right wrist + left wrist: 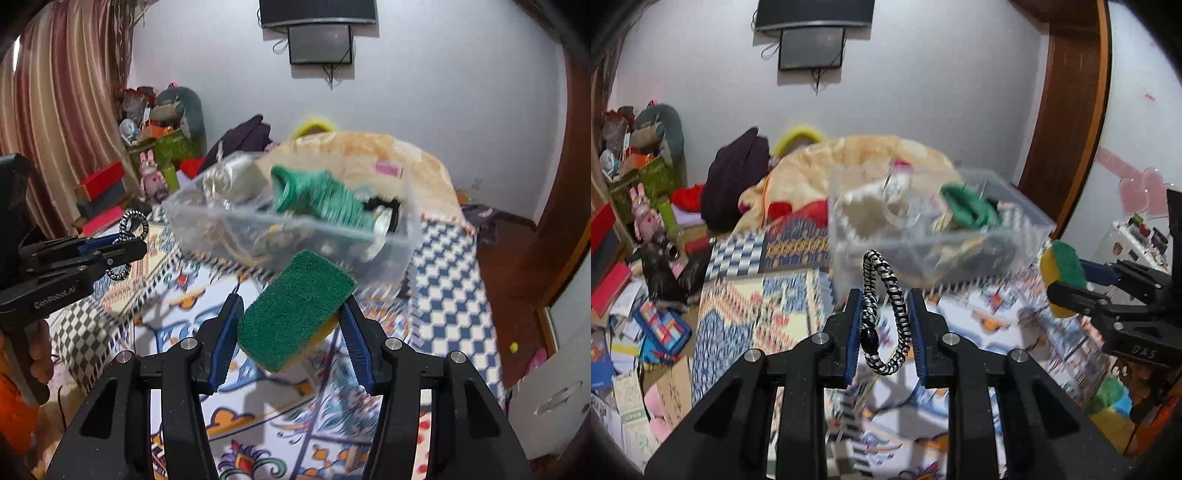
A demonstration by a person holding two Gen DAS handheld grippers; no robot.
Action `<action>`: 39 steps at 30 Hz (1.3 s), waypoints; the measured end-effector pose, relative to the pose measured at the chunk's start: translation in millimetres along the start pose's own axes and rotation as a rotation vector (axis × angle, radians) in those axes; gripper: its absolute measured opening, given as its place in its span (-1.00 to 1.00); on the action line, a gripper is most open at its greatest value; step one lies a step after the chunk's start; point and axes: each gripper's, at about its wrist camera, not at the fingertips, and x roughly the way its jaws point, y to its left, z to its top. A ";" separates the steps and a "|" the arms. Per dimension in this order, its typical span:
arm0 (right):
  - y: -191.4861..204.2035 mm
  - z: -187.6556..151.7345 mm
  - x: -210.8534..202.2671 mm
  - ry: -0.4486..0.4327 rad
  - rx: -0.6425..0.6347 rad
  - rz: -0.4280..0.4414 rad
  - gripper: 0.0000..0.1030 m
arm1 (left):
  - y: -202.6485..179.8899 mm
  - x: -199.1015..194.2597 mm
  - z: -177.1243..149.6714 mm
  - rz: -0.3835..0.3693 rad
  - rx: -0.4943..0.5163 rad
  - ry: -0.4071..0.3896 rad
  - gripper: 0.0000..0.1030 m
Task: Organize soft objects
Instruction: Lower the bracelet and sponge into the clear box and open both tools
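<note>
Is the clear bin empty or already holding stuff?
Holding stuff. Through the bin walls both views show a green knit item, a pale bundle and darker pieces at the bottom.

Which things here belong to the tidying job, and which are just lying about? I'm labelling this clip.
Part of the job:
hair tie in the left gripper
sponge in the right gripper
clear box
green cloth inside it

Just lying about:
blanket
toy rabbit
red boxes
curtain

"GenRobot.AI" is printed in pale letters along the black body of the left hand-held gripper [127, 242]. The right hand-held gripper [1067, 291] carries raised letters that look like "DAS", though blur makes that uncertain.
</note>
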 end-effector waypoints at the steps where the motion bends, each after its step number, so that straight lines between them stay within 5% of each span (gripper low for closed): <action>1: -1.3 4.2 -1.2 -0.012 -0.001 -0.005 -0.03 | -2.0 -1.6 5.6 -0.004 0.002 -0.013 -0.53; 21: -17.6 66.9 11.0 -0.145 0.002 -0.048 -0.03 | -26.6 19.4 82.6 -0.057 0.034 -0.139 -0.53; 39: -35.8 58.2 63.4 -0.008 0.022 -0.071 -0.02 | -38.9 94.8 83.9 -0.048 0.057 -0.010 -0.53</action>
